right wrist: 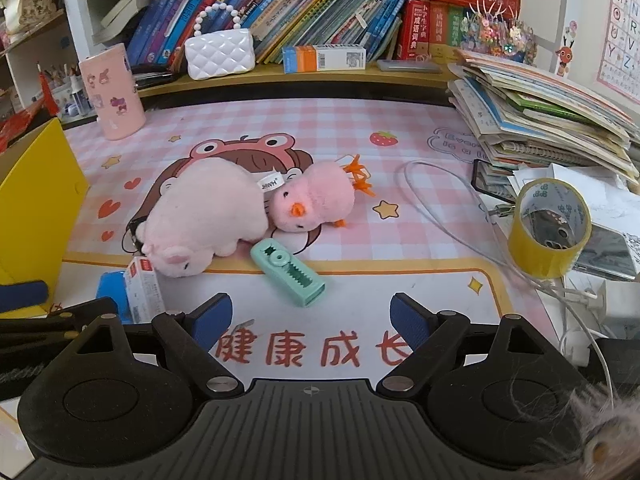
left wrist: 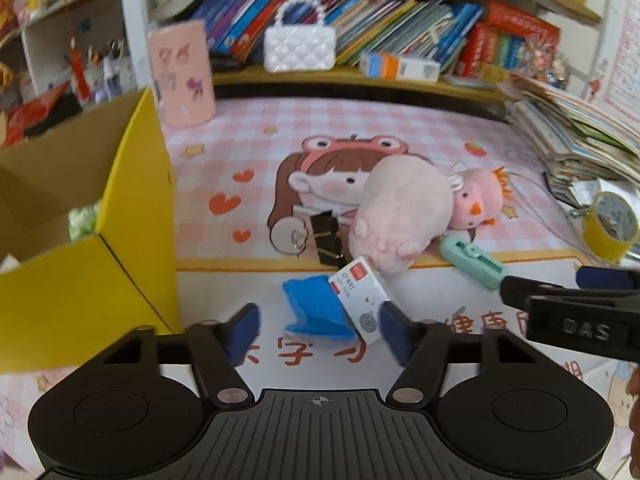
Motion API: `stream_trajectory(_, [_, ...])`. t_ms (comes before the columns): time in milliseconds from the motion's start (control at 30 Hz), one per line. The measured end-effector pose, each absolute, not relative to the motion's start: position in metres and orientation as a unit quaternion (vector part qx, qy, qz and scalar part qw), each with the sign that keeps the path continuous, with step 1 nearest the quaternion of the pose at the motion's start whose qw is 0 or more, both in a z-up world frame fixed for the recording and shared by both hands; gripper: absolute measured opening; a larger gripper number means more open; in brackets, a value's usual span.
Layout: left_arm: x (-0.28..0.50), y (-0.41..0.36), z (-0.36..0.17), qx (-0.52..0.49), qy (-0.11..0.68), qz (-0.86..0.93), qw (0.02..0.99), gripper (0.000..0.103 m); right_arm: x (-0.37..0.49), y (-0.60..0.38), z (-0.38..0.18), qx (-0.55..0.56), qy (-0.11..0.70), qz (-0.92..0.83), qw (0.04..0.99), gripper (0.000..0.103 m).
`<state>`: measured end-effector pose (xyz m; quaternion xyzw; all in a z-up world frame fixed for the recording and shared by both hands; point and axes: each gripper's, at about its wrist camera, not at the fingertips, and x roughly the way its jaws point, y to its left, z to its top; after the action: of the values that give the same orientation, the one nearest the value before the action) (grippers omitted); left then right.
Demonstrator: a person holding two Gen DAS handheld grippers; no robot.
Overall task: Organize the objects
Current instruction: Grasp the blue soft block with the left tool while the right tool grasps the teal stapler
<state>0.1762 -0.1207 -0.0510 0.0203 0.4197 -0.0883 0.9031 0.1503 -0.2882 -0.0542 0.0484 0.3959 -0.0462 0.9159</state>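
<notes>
My left gripper (left wrist: 320,332) hangs low over the desk mat with its jaws apart. Between them lie a blue felt piece (left wrist: 316,308) and a small white box (left wrist: 360,300). The right pad is at the box's edge and the left pad is clear of the felt. Just beyond lie a pink pig plush (left wrist: 400,216), a pink chick plush (left wrist: 480,204) and a mint green clip (left wrist: 472,264). My right gripper (right wrist: 312,320) is open with nothing in it, a little short of the mint clip (right wrist: 288,272). The pig (right wrist: 204,216) and chick (right wrist: 316,200) lie behind it.
An open yellow cardboard box (left wrist: 132,200) stands at the left. A black binder clip (left wrist: 324,236) lies beside the pig. A yellow tape roll (right wrist: 548,232), a white cable (right wrist: 440,208) and a stack of books (right wrist: 540,120) fill the right. A pink cylinder (right wrist: 114,92) stands at the back.
</notes>
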Motion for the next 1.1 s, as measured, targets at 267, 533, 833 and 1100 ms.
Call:
stream_trajectory(267, [0.200, -0.122, -0.073, 0.014, 0.444, -0.060, 0.894, 0.048, 0.159, -0.293, -0.058, 0.038, 0.400, -0.026, 0.915, 0.085])
stream_trajectory(533, [0.204, -0.121, -0.076, 0.004, 0.444, -0.058, 0.894, 0.038, 0.176, -0.285, -0.066, 0.002, 0.395, 0.008, 0.919, 0.084])
stream_trajectory(833, [0.183, -0.106, -0.048, -0.015, 0.421, -0.063, 0.905, 0.038, 0.206, -0.280, -0.085, -0.038, 0.398, 0.042, 0.916, 0.067])
stream_trajectory(1100, [0.169, -0.095, -0.036, -0.026, 0.411, -0.065, 0.909, 0.038, 0.213, -0.279, -0.093, -0.047, 0.410, 0.079, 0.907, 0.023])
